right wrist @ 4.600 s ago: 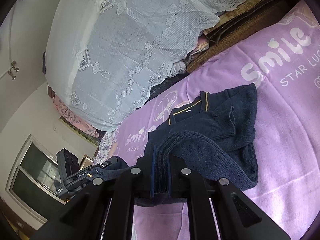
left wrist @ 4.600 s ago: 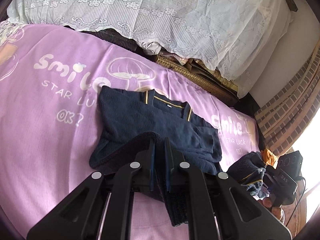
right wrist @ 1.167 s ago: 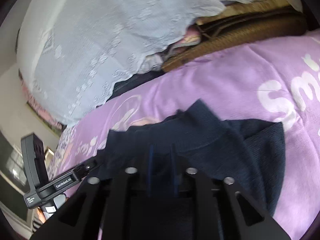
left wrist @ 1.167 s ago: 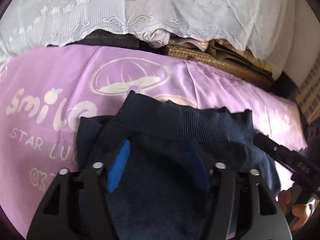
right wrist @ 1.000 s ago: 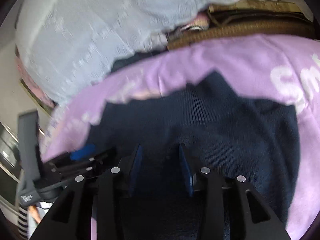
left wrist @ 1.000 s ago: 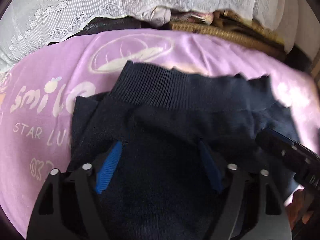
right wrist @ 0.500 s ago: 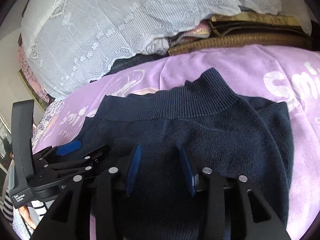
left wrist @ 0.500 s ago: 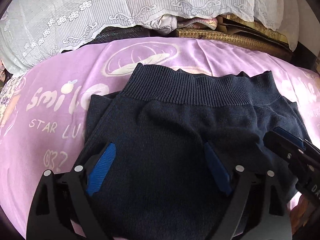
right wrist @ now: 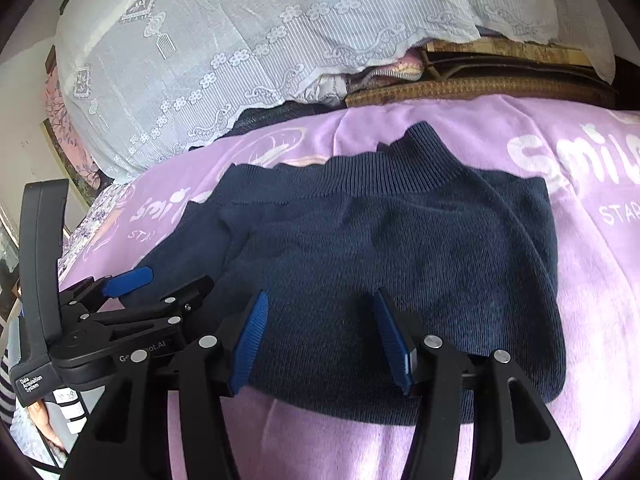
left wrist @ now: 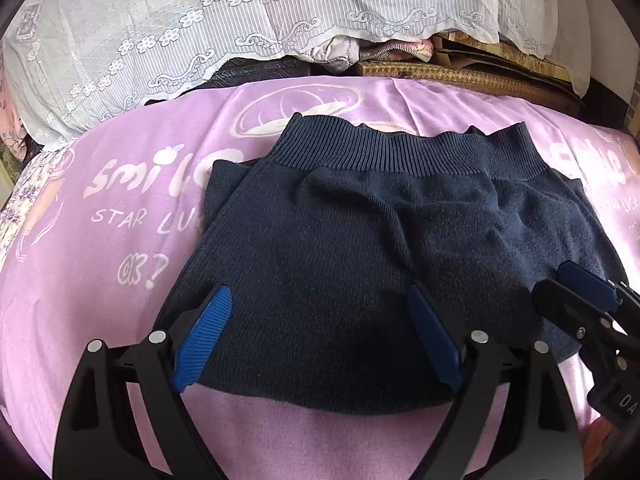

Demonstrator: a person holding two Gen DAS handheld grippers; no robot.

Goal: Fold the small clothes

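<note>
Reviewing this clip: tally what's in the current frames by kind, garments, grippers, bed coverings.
Navy sweaters: 1
Grippers: 2, left gripper and right gripper
Purple blankets: 1
White lace covers: 1
Total: 5

- The left gripper (left wrist: 316, 312) pointed steeply downward, its jaws spread wide with nothing clamped between the blue pads (left wrist: 202, 334).
- The right gripper (right wrist: 320, 316) pointed downward beside it, jaws opening, its pads (right wrist: 250, 344) pressing on nothing.
</note>
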